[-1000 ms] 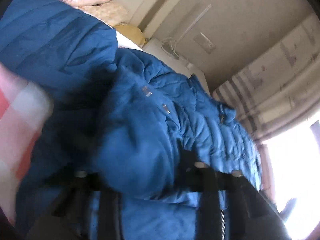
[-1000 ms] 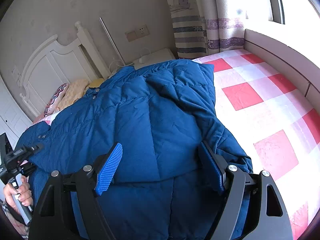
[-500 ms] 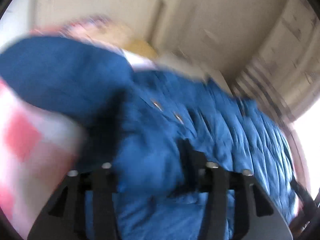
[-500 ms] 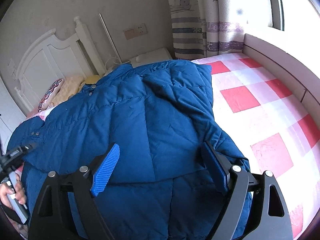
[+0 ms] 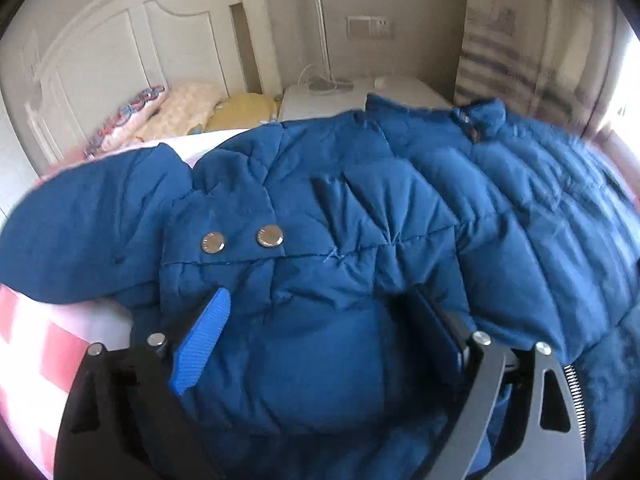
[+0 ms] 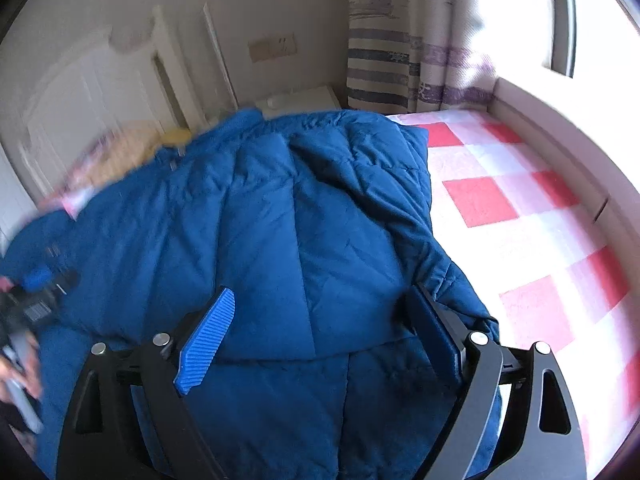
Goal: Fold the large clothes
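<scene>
Since a second ago the left gripper [image 5: 320,332] has released the sleeve and spread wide. Right gripper [image 6: 324,332] also hovers spread above the blue puffer jacket [image 6: 260,240] lying on the checked bed [image 6: 520,208].

Jacket [image 5: 360,216]: matt quilted cloth, puffy, stitched seams
Snaps [image 5: 270,236]: shiny metal
Bed sheet [image 6: 520,208]: soft checked cloth
Headboard [image 5: 120,40]: smooth white-painted wood
Left gripper [image 5: 320,328] pads [image 5: 204,336]: ribbed blue plastic

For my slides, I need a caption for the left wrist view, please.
Open left gripper over a blue padded jacket with two snap buttons, spread on a checked bed.
</scene>
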A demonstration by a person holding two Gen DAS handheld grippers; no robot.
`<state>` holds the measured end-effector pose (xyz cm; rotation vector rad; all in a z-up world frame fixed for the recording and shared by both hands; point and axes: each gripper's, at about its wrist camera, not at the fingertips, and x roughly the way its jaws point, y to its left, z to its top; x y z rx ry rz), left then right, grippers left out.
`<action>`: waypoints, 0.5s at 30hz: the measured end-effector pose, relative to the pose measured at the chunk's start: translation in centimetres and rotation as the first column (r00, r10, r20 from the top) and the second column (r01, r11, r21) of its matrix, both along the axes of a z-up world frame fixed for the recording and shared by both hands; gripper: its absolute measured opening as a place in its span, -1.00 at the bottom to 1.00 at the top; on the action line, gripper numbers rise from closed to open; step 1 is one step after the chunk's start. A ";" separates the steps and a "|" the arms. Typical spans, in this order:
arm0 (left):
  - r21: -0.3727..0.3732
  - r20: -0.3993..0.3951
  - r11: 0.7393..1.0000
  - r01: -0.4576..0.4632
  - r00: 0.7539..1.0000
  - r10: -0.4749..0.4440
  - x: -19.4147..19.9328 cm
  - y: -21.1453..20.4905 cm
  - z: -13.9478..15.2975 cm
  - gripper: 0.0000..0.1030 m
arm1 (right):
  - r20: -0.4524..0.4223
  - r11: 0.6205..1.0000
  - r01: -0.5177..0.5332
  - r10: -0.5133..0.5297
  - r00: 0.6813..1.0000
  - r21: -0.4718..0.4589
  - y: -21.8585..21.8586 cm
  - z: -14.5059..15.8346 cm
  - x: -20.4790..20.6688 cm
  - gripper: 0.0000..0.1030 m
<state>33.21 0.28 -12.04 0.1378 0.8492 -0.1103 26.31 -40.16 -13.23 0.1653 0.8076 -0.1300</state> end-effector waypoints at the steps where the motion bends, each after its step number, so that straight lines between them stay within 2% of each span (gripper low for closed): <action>1: -0.005 -0.006 1.000 0.004 1.000 -0.005 0.0 0.1 -0.2 0.91 | -0.004 0.998 0.003 -0.003 1.000 -0.065 0.9 0.6 0.0 0.63; 4: 0.031 -0.016 0.999 0.008 1.000 -0.008 -0.1 -0.3 -0.5 0.95 | 0.064 0.992 -0.024 0.032 0.997 -0.124 3.2 3.0 0.5 0.63; 6: 0.043 -0.020 0.999 0.007 1.000 -0.006 0.1 -0.6 -0.7 0.96 | 0.097 0.986 -0.042 0.059 0.994 -0.164 4.9 4.4 1.5 0.72; 7: 0.032 -0.019 0.999 0.008 1.000 -0.007 0.0 -0.2 -0.6 0.95 | 0.096 0.982 -0.061 0.079 0.992 -0.180 5.8 4.6 2.3 0.82; 9: -0.014 -0.009 1.000 0.011 1.000 -0.011 0.4 -0.6 -0.6 0.95 | 0.041 0.969 -0.116 0.128 0.991 -0.216 7.7 3.7 4.4 0.82; 10: -0.069 0.004 0.997 0.016 1.000 -0.016 0.4 -0.3 -0.2 0.94 | -0.021 0.960 -0.143 0.142 0.990 -0.242 8.5 2.3 5.6 0.82; 11: -0.166 0.022 0.986 0.013 1.000 -0.010 0.1 1.2 0.6 0.94 | -0.091 0.951 -0.168 0.149 0.985 -0.258 9.1 0.7 6.7 0.82; 12: -0.252 0.029 0.968 -0.007 0.999 0.015 -0.1 2.9 1.5 0.94 | -0.106 0.952 -0.167 0.144 0.984 -0.256 9.1 -0.7 7.1 0.85; 13: -0.323 0.030 0.946 -0.041 0.998 0.053 -0.2 4.9 2.4 0.94 | -0.091 0.962 -0.149 0.131 0.987 -0.230 8.7 -0.7 7.2 0.90; 14: -0.399 0.029 0.911 -0.103 0.992 0.124 -0.4 7.8 3.6 0.94 | -0.090 0.973 -0.144 0.129 0.988 -0.182 7.9 -0.6 7.3 0.91; 15: -0.473 0.024 0.863 -0.176 0.977 0.212 -0.7 11.2 4.7 0.94 | -0.091 0.977 -0.143 0.130 0.987 -0.158 7.4 -0.6 7.4 0.91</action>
